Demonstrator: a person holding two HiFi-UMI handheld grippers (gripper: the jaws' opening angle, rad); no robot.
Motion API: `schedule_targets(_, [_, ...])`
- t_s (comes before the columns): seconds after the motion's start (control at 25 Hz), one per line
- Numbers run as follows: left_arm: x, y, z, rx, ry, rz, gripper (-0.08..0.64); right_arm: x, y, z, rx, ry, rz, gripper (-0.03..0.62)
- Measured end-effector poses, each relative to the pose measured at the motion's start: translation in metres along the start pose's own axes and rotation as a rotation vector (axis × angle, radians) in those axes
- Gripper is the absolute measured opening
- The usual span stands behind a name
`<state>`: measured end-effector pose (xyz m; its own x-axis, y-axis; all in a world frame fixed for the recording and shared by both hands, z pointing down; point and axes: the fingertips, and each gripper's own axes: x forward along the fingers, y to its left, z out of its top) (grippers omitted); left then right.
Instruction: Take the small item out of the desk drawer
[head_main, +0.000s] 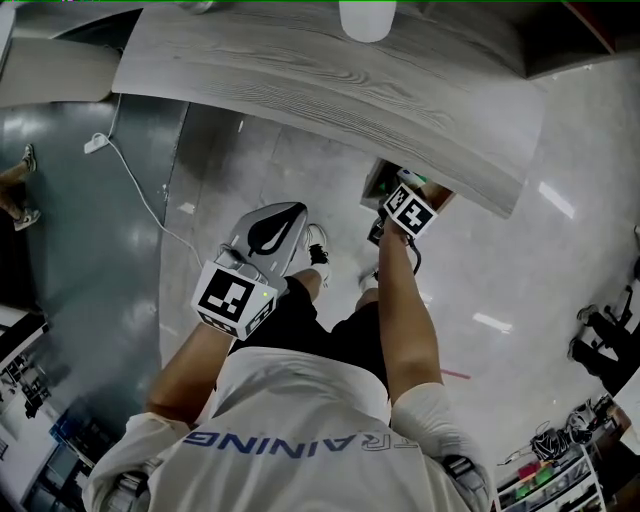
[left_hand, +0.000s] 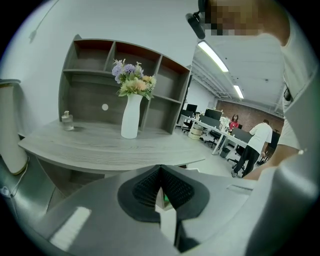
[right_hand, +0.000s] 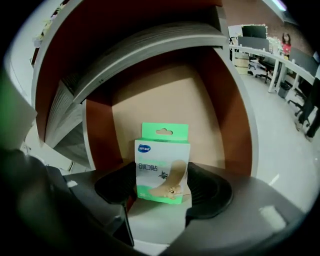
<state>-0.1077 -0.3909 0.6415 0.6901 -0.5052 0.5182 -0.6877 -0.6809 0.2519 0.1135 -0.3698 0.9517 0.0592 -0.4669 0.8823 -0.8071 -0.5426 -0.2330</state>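
- Right gripper (right_hand: 162, 192): fingers (right_hand: 207, 187) spread wide, not yet pressing, with the plaster box (right_hand: 162, 165) directly between them, upright in the open drawer (right_hand: 100, 145), narrow width across the gap
- Left gripper (left_hand: 161, 192): fingers closed, empty, farther away under the worktop (left_hand: 100, 147)

The left gripper (left_hand: 161, 169), jaws together, faces a grey desk (left_hand: 100, 147) bearing a white vase (left_hand: 131, 117) of flowers (left_hand: 132, 80) and a small bottle (left_hand: 67, 121). Shelves (left_hand: 90, 75) stand behind, and a person (left_hand: 255, 142) stands at right.
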Motion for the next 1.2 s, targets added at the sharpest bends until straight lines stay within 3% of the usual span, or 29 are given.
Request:
schedule_targets(0.32, [-0.011, -0.021, 0.011, 0.011, -0.027, 0.002, 0.003, -0.056, 0.009, 0.0, -0.071, -0.063, 0.095, 0.328])
schedule_targets(0.68, [-0.026, -0.069, 0.037, 0.062, -0.077, 0.0, 0.003, -0.178, 0.027, -0.011, -0.173, -0.136, 0.326, 0.328])
schedule_targets(1.04, [-0.035, -0.136, 0.119, 0.124, -0.259, -0.036, 0.003, -0.342, 0.033, 0.108, -0.324, -0.462, 0.431, 0.328])
schedule_targets(1.2, [-0.051, -0.16, 0.144, 0.2, -0.325, -0.022, 0.003, -0.408, 0.036, 0.144, -0.384, -0.601, 0.445, 0.328])
